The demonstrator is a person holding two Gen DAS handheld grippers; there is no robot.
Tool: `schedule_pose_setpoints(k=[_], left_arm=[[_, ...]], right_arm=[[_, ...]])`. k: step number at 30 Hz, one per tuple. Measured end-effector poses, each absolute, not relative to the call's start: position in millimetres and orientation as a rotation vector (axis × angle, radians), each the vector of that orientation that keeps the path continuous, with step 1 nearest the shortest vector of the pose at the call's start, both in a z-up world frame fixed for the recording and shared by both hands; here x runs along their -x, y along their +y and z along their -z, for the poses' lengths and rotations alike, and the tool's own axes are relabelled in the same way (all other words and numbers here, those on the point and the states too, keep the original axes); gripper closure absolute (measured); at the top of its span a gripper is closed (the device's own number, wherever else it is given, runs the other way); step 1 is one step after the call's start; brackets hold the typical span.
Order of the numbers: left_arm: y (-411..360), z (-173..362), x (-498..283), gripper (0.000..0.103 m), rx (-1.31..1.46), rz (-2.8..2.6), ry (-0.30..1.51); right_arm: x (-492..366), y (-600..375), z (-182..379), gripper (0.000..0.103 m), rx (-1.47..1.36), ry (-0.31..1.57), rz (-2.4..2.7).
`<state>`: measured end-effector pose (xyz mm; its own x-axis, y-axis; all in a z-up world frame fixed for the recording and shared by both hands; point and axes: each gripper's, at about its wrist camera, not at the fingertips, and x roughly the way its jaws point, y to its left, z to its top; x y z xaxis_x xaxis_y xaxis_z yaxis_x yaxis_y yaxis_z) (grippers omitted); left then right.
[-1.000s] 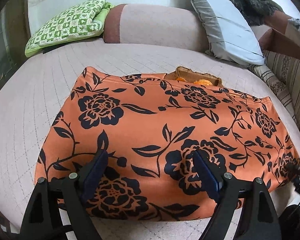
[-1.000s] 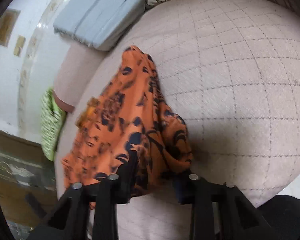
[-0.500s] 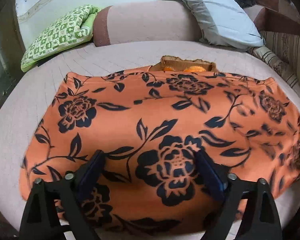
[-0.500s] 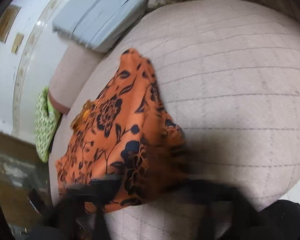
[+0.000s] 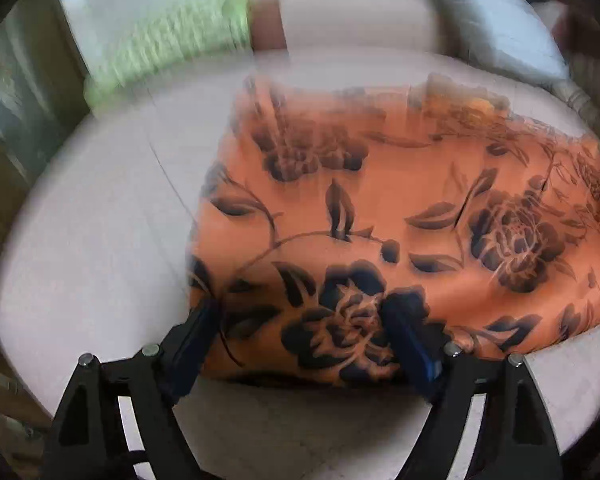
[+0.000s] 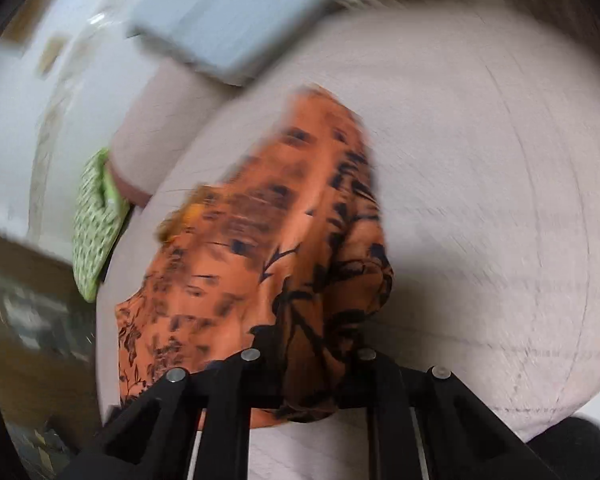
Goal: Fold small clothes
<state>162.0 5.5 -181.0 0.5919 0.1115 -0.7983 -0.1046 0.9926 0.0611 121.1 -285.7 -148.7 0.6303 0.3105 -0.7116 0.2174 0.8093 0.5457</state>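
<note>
Left wrist view: left tool (image 5: 300, 312), jaws wide apart, straddling the near left corner of an orange floral garment (image 5: 380, 208) spread on a pale quilted bed (image 5: 92, 240); picture blurred

Right wrist view: right tool (image 6: 308, 344), clamped on the garment's (image 6: 260, 248) bunched corner, cloth raised off the bed (image 6: 480, 200); green cushion (image 6: 96, 232) beyond

Soft, even daylight filled both views. Motion blur smeared the pillows (image 5: 172, 36) and cloth (image 6: 268, 240); fisheye bending and dark corners ringed each frame, with faint shadow under the cloth.
</note>
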Motion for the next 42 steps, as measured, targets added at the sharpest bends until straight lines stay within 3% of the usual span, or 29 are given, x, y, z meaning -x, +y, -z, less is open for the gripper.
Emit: schedule_pose_setpoints(k=[3, 7, 11, 15, 16, 26, 28, 29, 30, 33, 38, 42], left_arm=[[16, 165, -161, 0.023, 0.066, -0.091, 0.928], [75, 130, -142, 0.024, 0.352, -0.175, 0.770], [138, 112, -122, 0.024, 0.474, -0.410, 0.619], [185, 127, -113, 0.024, 0.624, -0.565, 0.627], [192, 133, -116, 0.024, 0.658, -0.573, 0.654], [195, 127, -120, 0.024, 0.701, -0.548, 0.635], [199, 126, -114, 0.024, 0.707, -0.565, 0.625], [200, 127, -112, 0.024, 0.717, -0.571, 0.626], [202, 127, -112, 0.024, 0.723, -0.574, 0.629], [203, 128, -106, 0.024, 0.719, -0.589, 0.630], [189, 124, -110, 0.024, 0.742, -0.444, 0.619], [155, 118, -128, 0.024, 0.665, -0.193, 0.647]], right_arm=[[-128, -221, 94, 0.087, -0.493, 0.834, -0.178], [-131, -113, 57, 0.087, -0.307, 0.802, -0.363], [-138, -11, 79, 0.087, -0.165, 0.867, -0.475], [-161, 64, 185, 0.086, -0.016, 1.141, -0.510], [-159, 65, 189, 0.086, -0.033, 1.121, -0.505], [-147, 72, 123, 0.086, -0.032, 1.017, -0.572], [-151, 90, 151, 0.078, -0.006, 1.099, -0.599], [-150, 99, 176, 0.062, 0.011, 1.168, -0.627], [-145, 99, 182, 0.056, 0.018, 1.152, -0.641], [-133, 85, 178, 0.054, -0.043, 1.119, -0.693], [-128, 32, 153, 0.038, -0.227, 1.054, -0.720], [-112, -35, 157, 0.037, -0.381, 1.008, -0.621]])
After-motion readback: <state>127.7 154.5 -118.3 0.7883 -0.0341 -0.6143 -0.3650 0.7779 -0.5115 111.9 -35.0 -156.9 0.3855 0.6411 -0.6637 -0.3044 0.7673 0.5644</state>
